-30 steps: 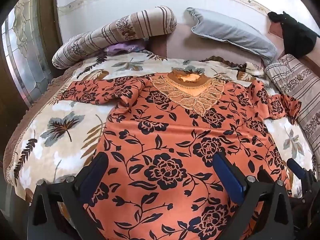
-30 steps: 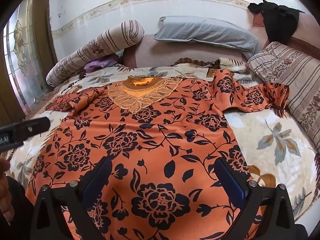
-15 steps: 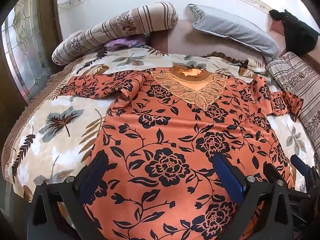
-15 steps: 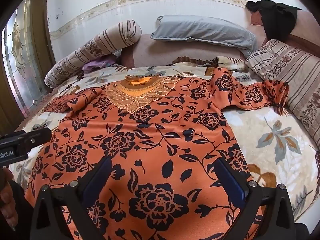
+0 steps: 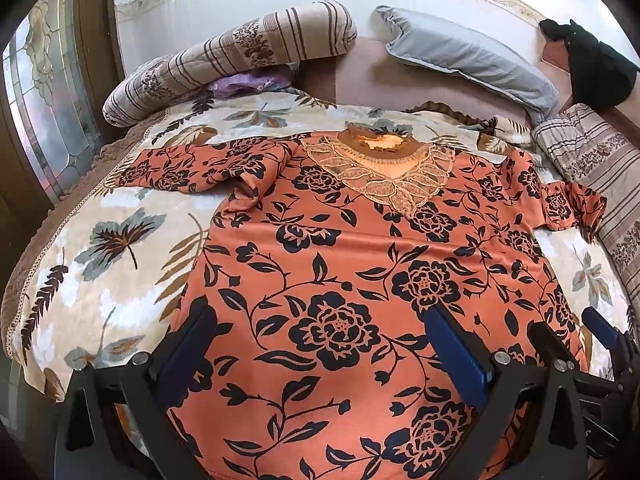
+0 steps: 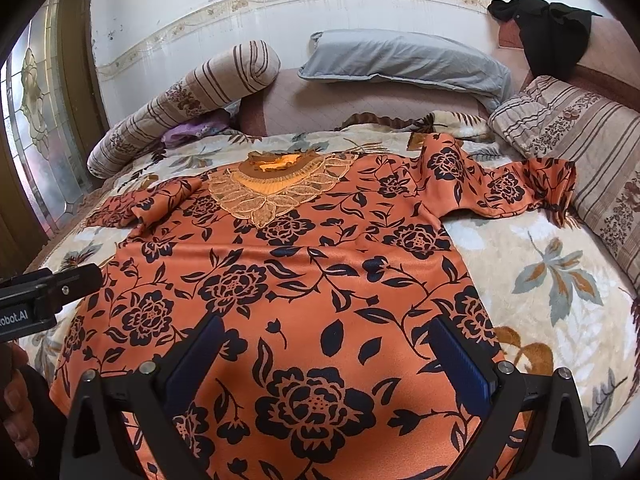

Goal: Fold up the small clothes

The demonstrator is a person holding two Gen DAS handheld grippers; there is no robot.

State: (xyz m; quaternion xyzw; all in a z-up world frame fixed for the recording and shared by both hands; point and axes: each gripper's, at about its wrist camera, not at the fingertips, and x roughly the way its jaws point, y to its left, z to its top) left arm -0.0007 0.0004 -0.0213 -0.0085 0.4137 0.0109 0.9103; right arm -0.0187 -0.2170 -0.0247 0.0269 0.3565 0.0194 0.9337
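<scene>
Both grippers drawn back slightly, orange blouse [image 5: 340, 264] flat beyond wide-spread jaws

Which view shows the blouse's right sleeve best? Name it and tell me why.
The right wrist view. The right sleeve lies there in full, stretched toward the striped quilt, its cuff bunched. The left wrist view squeezes the same sleeve against the picture's right edge, smaller and warped.

My left gripper [image 5: 326, 354] held low, jaws spread wide, nothing between them. My right gripper [image 6: 330, 360] likewise agape. Left hand [image 6: 18, 408] at frame edge, apparently gripping its handle.
</scene>
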